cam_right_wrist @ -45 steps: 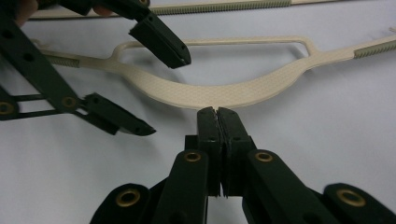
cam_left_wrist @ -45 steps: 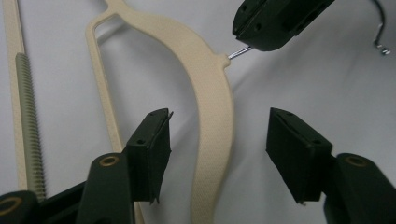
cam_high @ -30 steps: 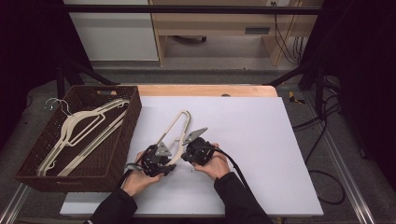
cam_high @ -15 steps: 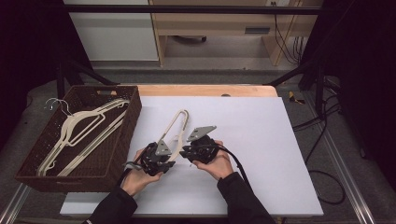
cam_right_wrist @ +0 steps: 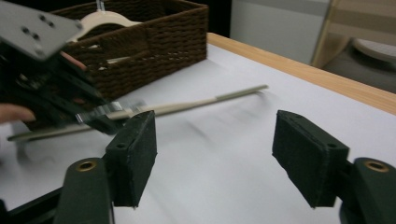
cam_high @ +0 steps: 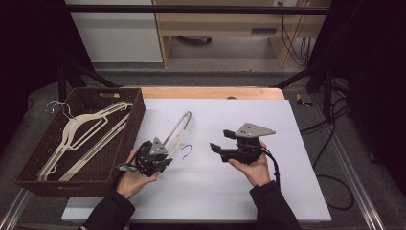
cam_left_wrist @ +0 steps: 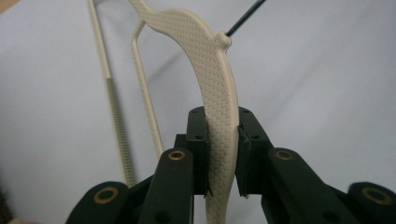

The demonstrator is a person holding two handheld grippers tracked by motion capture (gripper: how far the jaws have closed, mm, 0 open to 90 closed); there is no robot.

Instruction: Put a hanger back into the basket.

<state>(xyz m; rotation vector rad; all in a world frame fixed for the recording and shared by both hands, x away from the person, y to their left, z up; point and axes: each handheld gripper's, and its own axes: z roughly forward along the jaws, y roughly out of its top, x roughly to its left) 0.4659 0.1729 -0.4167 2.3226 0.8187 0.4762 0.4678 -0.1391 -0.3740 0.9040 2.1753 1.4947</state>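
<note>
Partly cut off: hanger (cam_left_wrist: 215, 88) clamped in left gripper (cam_left_wrist: 223, 154); hook blurred.

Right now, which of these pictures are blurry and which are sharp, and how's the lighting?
Right gripper view: motion-smeared, so the hanger, the left gripper and the wicker basket look soft; its own open pads are crisp. Left gripper view: sharp on the hanger clamped between the jaws, softer farther up. High view: evenly lit white table, dark surroundings, no glare.
</note>
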